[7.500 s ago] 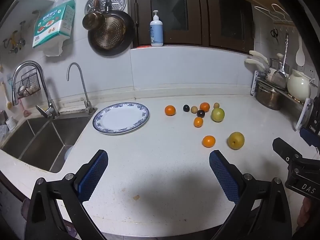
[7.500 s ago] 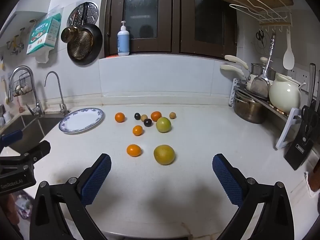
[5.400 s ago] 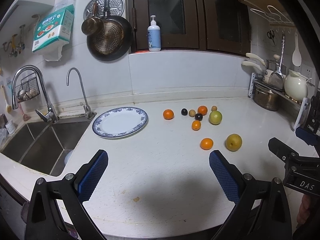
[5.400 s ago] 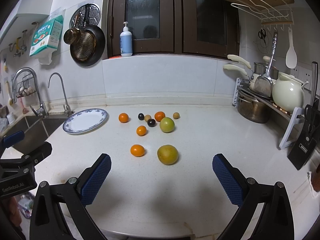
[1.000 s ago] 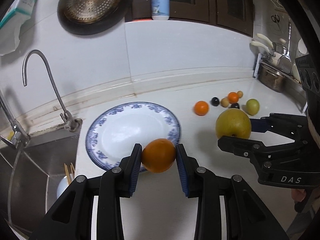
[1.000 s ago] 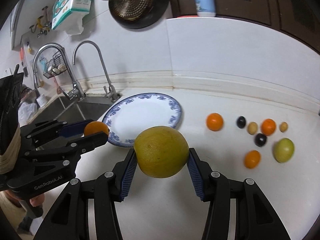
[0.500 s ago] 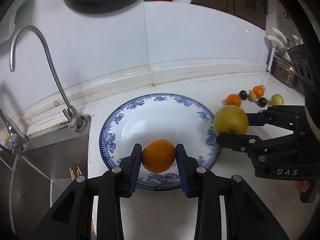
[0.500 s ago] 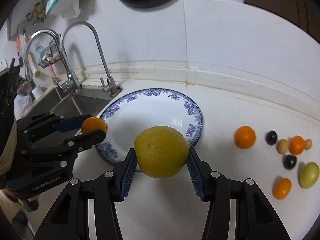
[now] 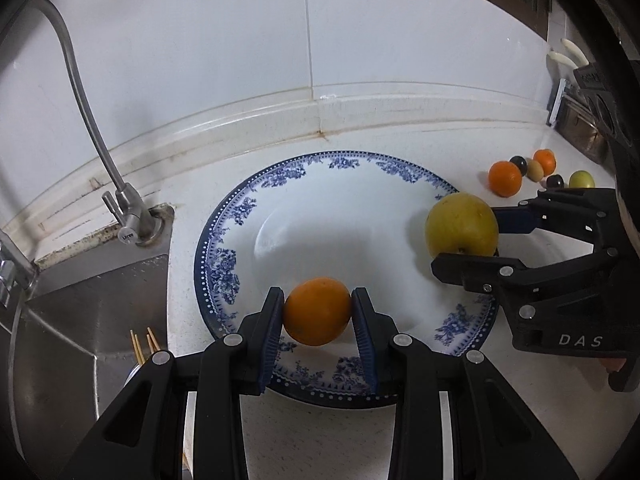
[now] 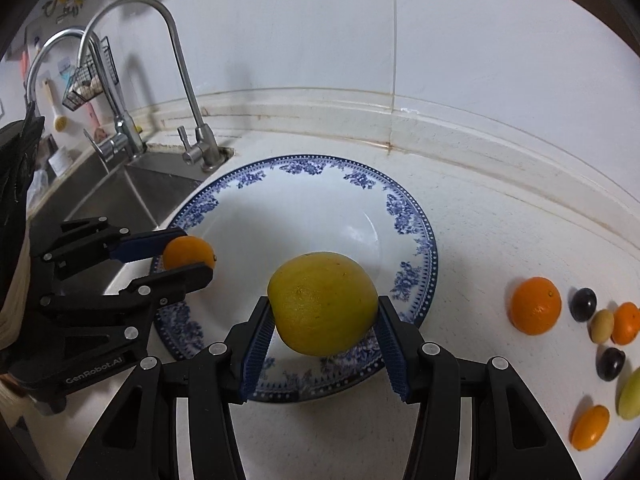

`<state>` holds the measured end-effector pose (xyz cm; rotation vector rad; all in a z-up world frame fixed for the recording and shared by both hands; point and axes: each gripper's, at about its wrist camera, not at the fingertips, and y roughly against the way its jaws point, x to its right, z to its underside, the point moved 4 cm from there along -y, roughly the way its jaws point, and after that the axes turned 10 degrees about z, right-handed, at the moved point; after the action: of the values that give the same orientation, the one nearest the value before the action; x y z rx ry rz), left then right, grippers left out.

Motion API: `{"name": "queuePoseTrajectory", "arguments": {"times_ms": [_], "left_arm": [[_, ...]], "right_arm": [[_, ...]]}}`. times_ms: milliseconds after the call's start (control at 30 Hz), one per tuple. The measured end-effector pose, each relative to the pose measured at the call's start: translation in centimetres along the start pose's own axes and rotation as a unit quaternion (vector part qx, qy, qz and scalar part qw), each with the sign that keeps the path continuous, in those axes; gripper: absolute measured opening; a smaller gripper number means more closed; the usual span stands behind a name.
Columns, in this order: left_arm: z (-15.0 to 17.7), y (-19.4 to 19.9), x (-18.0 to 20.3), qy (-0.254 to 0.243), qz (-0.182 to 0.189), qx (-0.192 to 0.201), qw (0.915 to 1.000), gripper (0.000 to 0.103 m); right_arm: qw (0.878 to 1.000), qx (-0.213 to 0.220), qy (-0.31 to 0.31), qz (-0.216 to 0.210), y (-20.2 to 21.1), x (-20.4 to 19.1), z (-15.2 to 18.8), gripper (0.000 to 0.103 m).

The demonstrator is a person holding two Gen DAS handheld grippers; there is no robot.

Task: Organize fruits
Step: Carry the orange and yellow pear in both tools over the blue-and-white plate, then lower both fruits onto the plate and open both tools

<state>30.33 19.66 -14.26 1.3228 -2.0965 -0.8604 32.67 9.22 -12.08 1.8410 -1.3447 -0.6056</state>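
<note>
My left gripper [image 9: 318, 314] is shut on an orange [image 9: 317, 311] and holds it over the near left part of the blue-patterned plate [image 9: 248, 204]. My right gripper [image 10: 323, 320] is shut on a large yellow fruit [image 10: 322, 302] over the plate's near rim [image 10: 416, 240]. Each gripper shows in the other's view: the right one with the yellow fruit [image 9: 462, 225], the left one with the orange [image 10: 189, 253]. Whether either fruit touches the plate is unclear.
Several small fruits lie on the white counter right of the plate: an orange [image 10: 535, 306], dark plums [image 10: 583, 303], a small orange [image 10: 590, 427], a green fruit [image 10: 630, 394]. A sink [image 10: 108, 188] and taps [image 10: 200, 148] lie to the left. The wall is close behind.
Both grippers have moved forward and closer over the plate, each still holding its fruit. Several seconds ago both were open and empty, far back from the fruits.
</note>
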Motion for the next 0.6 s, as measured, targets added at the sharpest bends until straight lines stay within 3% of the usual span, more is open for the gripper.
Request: {"name": "queuePoseTrajectory", "arguments": {"times_ms": [233,467,600], "left_arm": [[-0.1,-0.1,-0.1,-0.002,0.002,-0.005,1.0000,0.035],[-0.9,1.9,-0.2,-0.004,-0.019,0.015,0.9997,0.049],[-1.3,3.5,0.2,-0.003,-0.028,0.029,0.9992,0.055]], "right_arm": [[1.000,-0.005,0.001,0.000,-0.4,0.1,0.2,0.052],[1.000,-0.003,0.005,0.002,-0.2,-0.4,0.3,0.053],[1.000,0.020,0.005,0.012,1.3,-0.3,0.2,0.065]]}}
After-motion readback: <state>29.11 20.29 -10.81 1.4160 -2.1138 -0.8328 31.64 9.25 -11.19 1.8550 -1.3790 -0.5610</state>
